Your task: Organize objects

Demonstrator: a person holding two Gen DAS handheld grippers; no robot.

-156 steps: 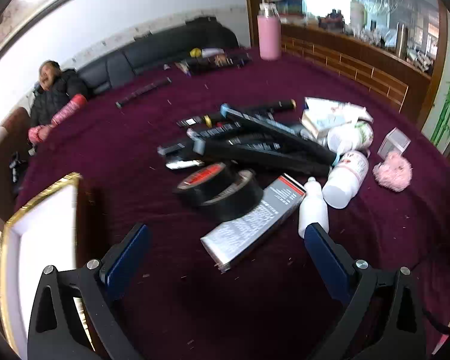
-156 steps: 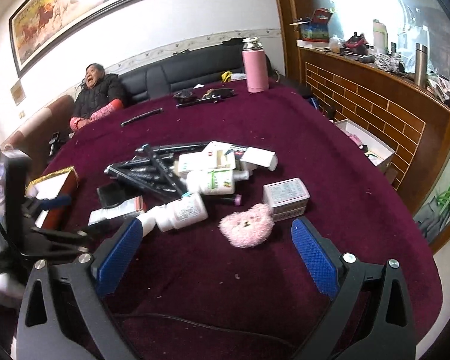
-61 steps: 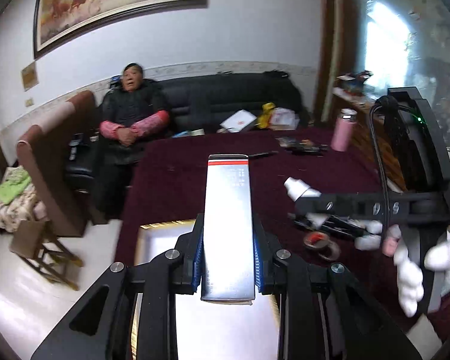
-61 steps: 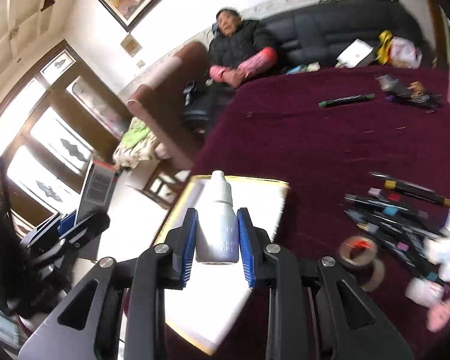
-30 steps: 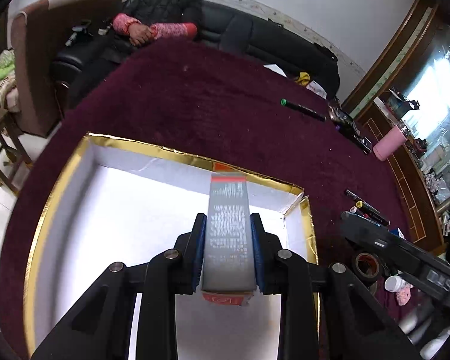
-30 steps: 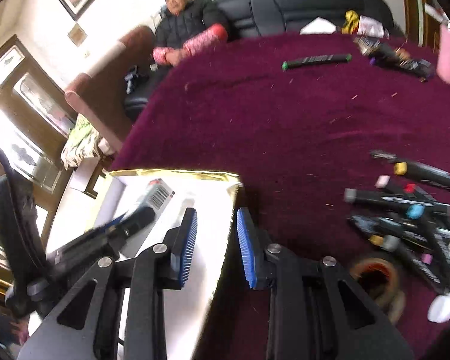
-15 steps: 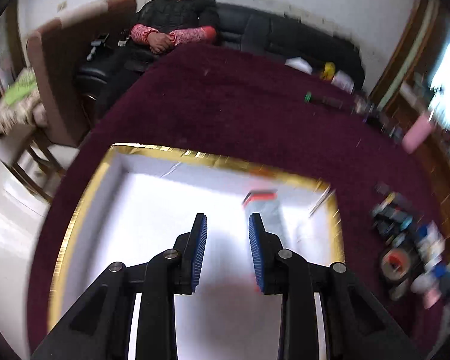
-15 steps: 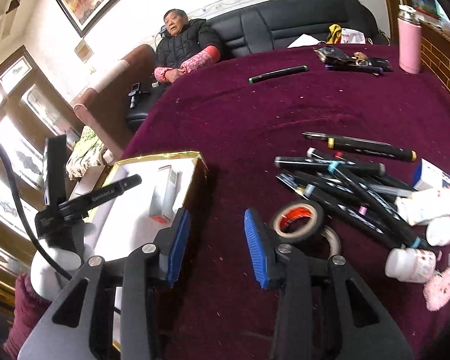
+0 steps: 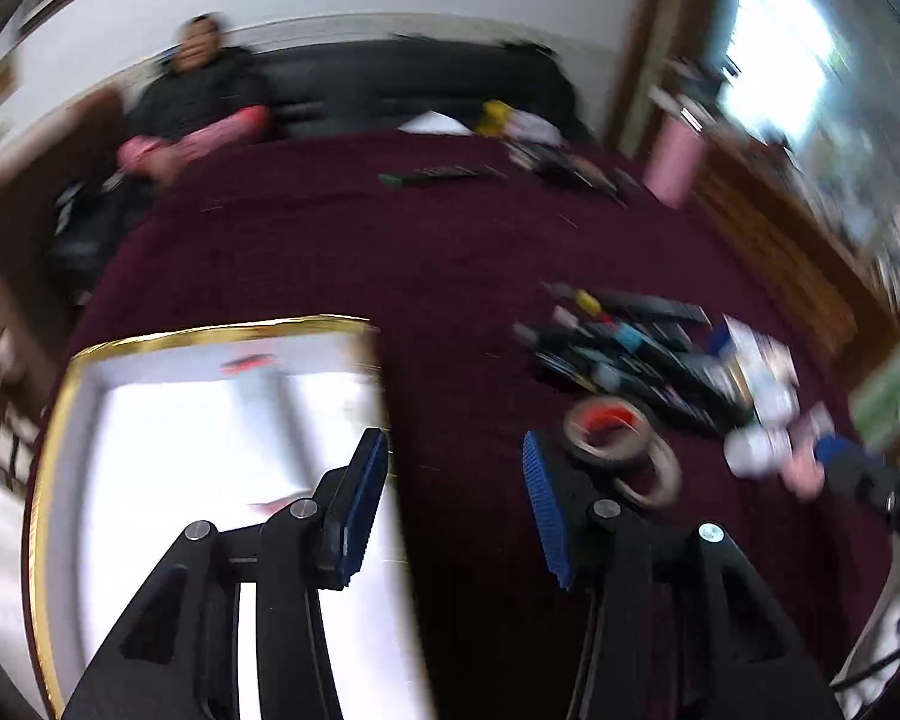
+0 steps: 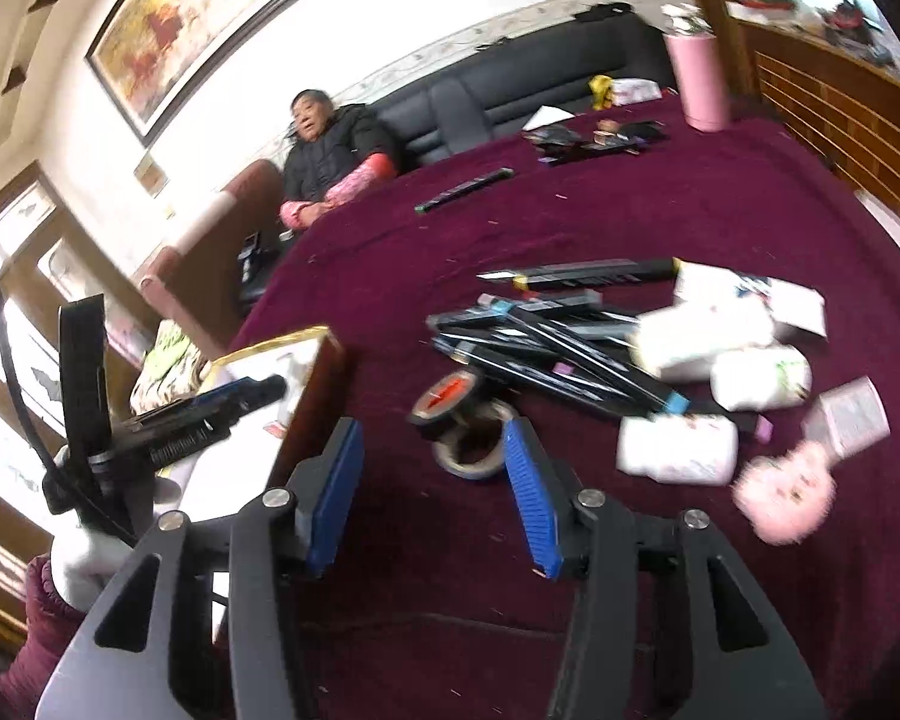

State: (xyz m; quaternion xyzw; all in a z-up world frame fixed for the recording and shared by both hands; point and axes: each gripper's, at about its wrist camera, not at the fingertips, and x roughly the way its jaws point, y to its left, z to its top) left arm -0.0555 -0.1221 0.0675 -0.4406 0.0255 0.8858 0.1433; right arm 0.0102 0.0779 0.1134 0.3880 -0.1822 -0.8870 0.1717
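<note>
Lying at one o'clock of right gripper [image 10: 432, 483] (spread, just opening, empty): tape rolls [image 10: 462, 420]; left gripper [image 9: 453, 492] likewise, beside box [image 9: 222, 336].

A framed painting [image 10: 210, 18] hangs on the white wall above a black sofa [image 10: 540, 69].

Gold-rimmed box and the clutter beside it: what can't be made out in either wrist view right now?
- Box contents, left wrist view: motion blur smears them; the left gripper covers the near part.
- Box, right wrist view: the near wall and the other gripper hide most of its inside.
- Bottle labels, right wrist view: blurred, unreadable.
- Tape rolls: the right gripper partly overlaps them.
</note>
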